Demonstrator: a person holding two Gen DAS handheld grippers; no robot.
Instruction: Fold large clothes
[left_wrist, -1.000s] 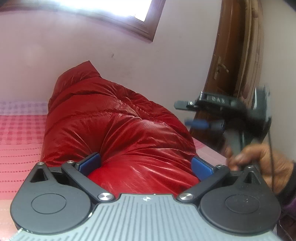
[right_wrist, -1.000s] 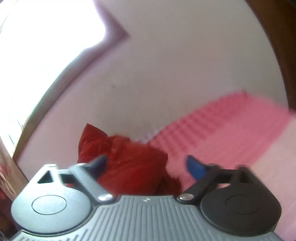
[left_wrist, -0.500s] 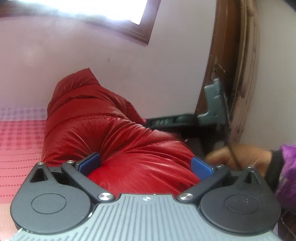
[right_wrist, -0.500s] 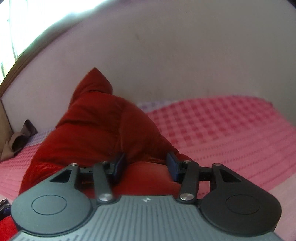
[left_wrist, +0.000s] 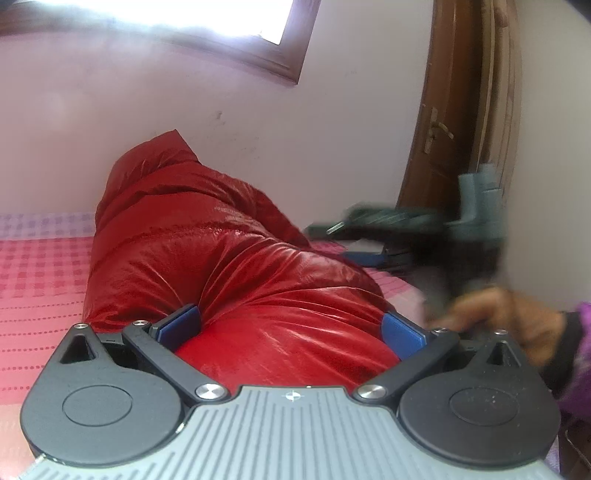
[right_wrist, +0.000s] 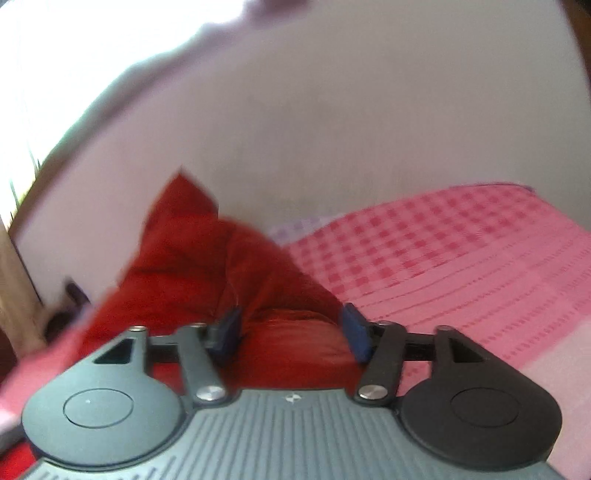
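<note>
While the red puffer jacket (left_wrist: 229, 280) lies bunched on the pink checked bedspread (left_wrist: 40, 291), close to the pale wall (left_wrist: 351, 122), the left gripper (left_wrist: 291, 332) sits spread wide over its near end; its 2 blue pads (left_wrist: 183, 325) stand far apart with a glossy bulge of fabric swelling between them, and neither pad visibly pinches the cloth. Seen from the left wrist, the right gripper (left_wrist: 373, 236) hangs blurred just off the jacket's right side, with the person's right hand (left_wrist: 506, 321) wrapped round its handle; a wooden door (left_wrist: 458, 110) stands behind it and a window (left_wrist: 207, 22) glares above. From the right wrist, the right gripper (right_wrist: 291, 332) is parted too, though less widely; a fold of the jacket (right_wrist: 207, 266) rises between its blue pads (right_wrist: 356, 332), but motion blur makes it hard to say whether either pad touches the fabric. Beyond it the bedspread (right_wrist: 461, 266) stretches away to the right.
</note>
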